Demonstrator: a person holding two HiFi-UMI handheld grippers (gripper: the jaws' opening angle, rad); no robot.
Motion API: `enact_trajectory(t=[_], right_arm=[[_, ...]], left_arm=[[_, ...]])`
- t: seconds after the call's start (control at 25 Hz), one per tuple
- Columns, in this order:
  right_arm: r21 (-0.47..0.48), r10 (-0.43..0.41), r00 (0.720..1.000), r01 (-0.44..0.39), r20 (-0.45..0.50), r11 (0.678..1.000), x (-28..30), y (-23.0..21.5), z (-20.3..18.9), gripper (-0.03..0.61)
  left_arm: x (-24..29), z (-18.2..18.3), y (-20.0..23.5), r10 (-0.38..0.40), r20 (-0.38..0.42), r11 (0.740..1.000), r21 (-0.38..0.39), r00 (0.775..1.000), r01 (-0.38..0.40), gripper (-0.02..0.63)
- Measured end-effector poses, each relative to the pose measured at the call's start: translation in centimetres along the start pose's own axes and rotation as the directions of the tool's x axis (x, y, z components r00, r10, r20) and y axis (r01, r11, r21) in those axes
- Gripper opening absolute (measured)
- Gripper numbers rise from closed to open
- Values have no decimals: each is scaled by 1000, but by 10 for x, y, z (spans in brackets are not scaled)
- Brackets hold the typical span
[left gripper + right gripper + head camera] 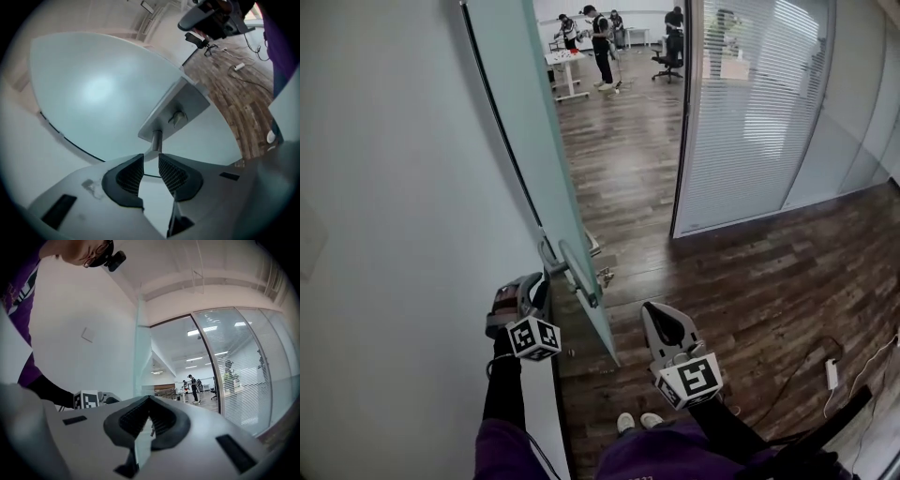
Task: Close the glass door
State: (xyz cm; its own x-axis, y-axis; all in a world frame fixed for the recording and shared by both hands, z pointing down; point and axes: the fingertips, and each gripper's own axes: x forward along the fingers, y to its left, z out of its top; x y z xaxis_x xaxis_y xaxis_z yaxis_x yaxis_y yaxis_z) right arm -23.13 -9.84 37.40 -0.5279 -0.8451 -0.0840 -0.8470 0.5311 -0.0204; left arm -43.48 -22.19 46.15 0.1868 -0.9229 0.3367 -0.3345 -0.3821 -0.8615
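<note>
The frosted glass door (534, 122) stands swung open, close to the white wall on the left. Its metal lever handle (578, 270) juts from the door's near edge. My left gripper (543, 279) is on the wall side of the door, right at the handle. In the left gripper view the handle's post (157, 139) and lock plate (180, 110) lie just beyond the left gripper (150, 158), whose jaws stand a little apart with the lever's end at their tips. My right gripper (657, 309) hangs on the door's other side, clear of it, with its jaws together (150, 399).
A black door frame (683, 112) and a glass partition with blinds (759, 103) bound the doorway on the right. Beyond it, people (601, 42), a table (565, 64) and an office chair (670, 56). A cable and adapter (832, 372) lie on the wood floor at right.
</note>
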Motion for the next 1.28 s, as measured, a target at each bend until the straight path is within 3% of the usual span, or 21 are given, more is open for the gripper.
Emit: enact_trajectory(t=[0.4,0.72,1.28], right_arm=[[-6,-57,998,57,1,998,-4,-12,2,-8],[-26,-50,998,50,28,998,2,-6,8,-9],[-12,-128,990,129,51,992,16,-10,9,-8]], left_arm=[[37,-21,-2,7,-95,971,240,995,16,74],[41,-13,-1,20,-103,994,113,995,-9,51],[79,35,-7,-48,-68,992,109,997,56,49]])
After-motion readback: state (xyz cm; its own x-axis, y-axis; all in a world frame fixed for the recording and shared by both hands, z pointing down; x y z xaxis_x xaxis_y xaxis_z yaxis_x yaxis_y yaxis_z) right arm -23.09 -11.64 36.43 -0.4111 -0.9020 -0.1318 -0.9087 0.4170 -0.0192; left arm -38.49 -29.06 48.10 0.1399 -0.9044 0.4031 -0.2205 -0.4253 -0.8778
